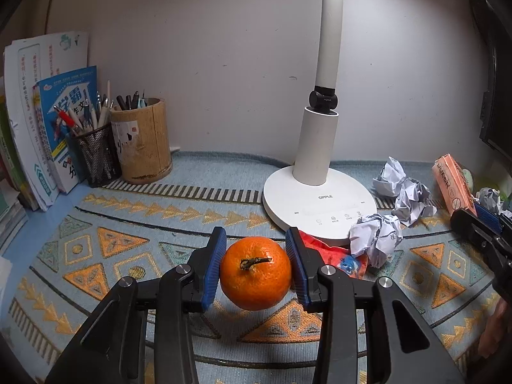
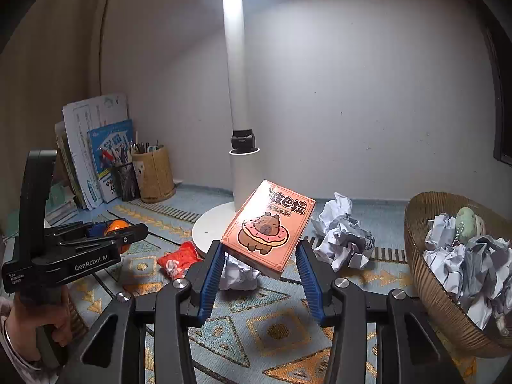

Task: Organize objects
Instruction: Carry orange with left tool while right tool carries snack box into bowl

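Both pickups look done: the left gripper [image 1: 256, 268] is pinching the orange [image 1: 255, 273] above the tabletop [image 1: 128, 224] and the right gripper [image 2: 260, 267] is clamping the box [image 2: 268, 225] aloft, each needing a destination next, perhaps away from the paper-filled basket [image 2: 425, 275].

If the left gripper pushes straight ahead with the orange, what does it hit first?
Probably the white lamp base, just beyond the orange held in the left gripper; depth is uncertain.

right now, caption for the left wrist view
Left claw grips a tangerine above the patterned mat, desk lamp behind.
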The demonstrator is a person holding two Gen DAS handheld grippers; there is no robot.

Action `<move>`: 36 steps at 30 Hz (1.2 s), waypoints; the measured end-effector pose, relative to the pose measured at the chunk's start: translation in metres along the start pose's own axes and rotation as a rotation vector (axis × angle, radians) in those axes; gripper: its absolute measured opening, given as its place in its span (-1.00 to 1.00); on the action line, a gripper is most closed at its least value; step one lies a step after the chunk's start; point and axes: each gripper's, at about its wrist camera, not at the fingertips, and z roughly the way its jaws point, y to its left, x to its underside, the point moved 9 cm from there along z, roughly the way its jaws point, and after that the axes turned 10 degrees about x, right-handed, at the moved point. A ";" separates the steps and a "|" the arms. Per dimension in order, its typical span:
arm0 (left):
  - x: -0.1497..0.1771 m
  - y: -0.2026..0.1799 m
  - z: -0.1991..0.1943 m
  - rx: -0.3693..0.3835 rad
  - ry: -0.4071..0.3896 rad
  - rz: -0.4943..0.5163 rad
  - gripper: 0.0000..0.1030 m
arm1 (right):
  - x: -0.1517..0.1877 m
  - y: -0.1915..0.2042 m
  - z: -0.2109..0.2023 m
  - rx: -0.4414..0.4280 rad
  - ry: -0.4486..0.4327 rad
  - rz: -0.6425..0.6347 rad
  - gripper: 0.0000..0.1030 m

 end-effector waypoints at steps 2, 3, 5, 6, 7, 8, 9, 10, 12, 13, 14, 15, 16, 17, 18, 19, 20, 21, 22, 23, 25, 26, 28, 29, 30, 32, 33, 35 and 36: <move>-0.002 -0.006 -0.001 0.011 -0.012 0.013 -0.31 | -0.004 -0.007 -0.006 -0.013 -0.014 0.039 -0.12; -0.005 -0.011 -0.002 0.031 -0.020 0.007 -0.31 | -0.007 -0.012 -0.010 -0.033 -0.017 0.072 -0.12; -0.018 -0.025 -0.002 0.069 -0.032 -0.015 -0.31 | -0.019 -0.026 -0.022 -0.098 -0.036 0.157 -0.12; -0.026 -0.034 -0.002 0.088 -0.042 -0.023 -0.31 | -0.027 -0.035 -0.027 -0.104 -0.044 0.181 -0.12; -0.036 -0.046 -0.001 0.111 -0.052 -0.025 -0.31 | -0.035 -0.045 -0.032 -0.094 -0.052 0.190 -0.12; -0.046 -0.059 0.001 0.134 -0.062 -0.019 -0.31 | -0.045 -0.056 -0.039 -0.081 -0.067 0.191 -0.12; -0.057 -0.075 0.002 0.159 -0.073 -0.004 -0.31 | -0.055 -0.069 -0.046 -0.068 -0.084 0.188 -0.12; -0.068 -0.093 0.005 0.185 -0.084 0.018 -0.31 | -0.065 -0.081 -0.053 -0.056 -0.099 0.181 -0.12; -0.087 -0.129 0.010 0.238 -0.099 0.061 -0.31 | -0.082 -0.108 -0.065 -0.018 -0.114 0.164 -0.12; -0.095 -0.149 0.014 0.269 -0.105 0.078 -0.31 | -0.089 -0.123 -0.069 0.009 -0.114 0.156 -0.12; -0.101 -0.166 0.017 0.298 -0.107 0.092 -0.31 | -0.094 -0.138 -0.072 0.037 -0.111 0.148 -0.12; -0.106 -0.184 0.021 0.328 -0.107 0.104 -0.31 | -0.099 -0.153 -0.075 0.065 -0.110 0.142 -0.12; -0.110 -0.202 0.025 0.358 -0.103 0.117 -0.31 | -0.102 -0.169 -0.077 0.095 -0.107 0.138 -0.12; -0.112 -0.219 0.030 0.385 -0.097 0.130 -0.31 | -0.103 -0.184 -0.078 0.119 -0.100 0.138 -0.12; -0.113 -0.235 0.036 0.408 -0.083 0.146 -0.31 | -0.104 -0.198 -0.079 0.141 -0.090 0.143 -0.12; -0.112 -0.251 0.043 0.427 -0.064 0.168 -0.31 | -0.103 -0.213 -0.079 0.159 -0.074 0.150 -0.12; -0.109 -0.266 0.050 0.442 -0.046 0.195 -0.31 | -0.101 -0.225 -0.078 0.173 -0.057 0.157 -0.12; -0.106 -0.279 0.056 0.450 -0.029 0.221 -0.31 | -0.098 -0.237 -0.076 0.193 -0.041 0.164 -0.12; -0.102 -0.289 0.063 0.454 -0.012 0.239 -0.31 | -0.094 -0.249 -0.075 0.214 -0.024 0.171 -0.12; -0.098 -0.297 0.068 0.464 0.005 0.247 -0.31 | -0.090 -0.258 -0.072 0.230 -0.005 0.180 -0.12; -0.090 -0.306 0.077 0.498 0.030 0.233 -0.31 | -0.080 -0.273 -0.064 0.254 0.042 0.193 -0.11; -0.085 -0.311 0.081 0.518 0.049 0.230 -0.31 | -0.075 -0.278 -0.059 0.265 0.070 0.191 -0.11; -0.073 -0.317 0.087 0.506 0.095 0.254 0.42 | -0.063 -0.289 -0.047 0.311 0.142 0.185 0.38; -0.066 -0.320 0.093 0.500 0.147 0.272 0.94 | -0.057 -0.295 -0.041 0.335 0.191 0.192 0.76; -0.061 -0.321 0.094 0.502 0.181 0.287 0.99 | -0.053 -0.302 -0.039 0.355 0.202 0.207 1.00; -0.063 -0.317 0.086 0.489 0.158 0.296 0.99 | -0.054 -0.312 -0.043 0.381 0.178 0.255 1.00; -0.066 -0.312 0.081 0.478 0.148 0.293 0.99 | -0.055 -0.314 -0.045 0.378 0.168 0.282 1.00; -0.073 -0.305 0.074 0.479 0.149 0.271 0.99 | -0.055 -0.320 -0.056 0.363 0.153 0.325 1.00; -0.075 -0.301 0.069 0.482 0.153 0.257 0.99 | -0.057 -0.320 -0.058 0.361 0.151 0.334 1.00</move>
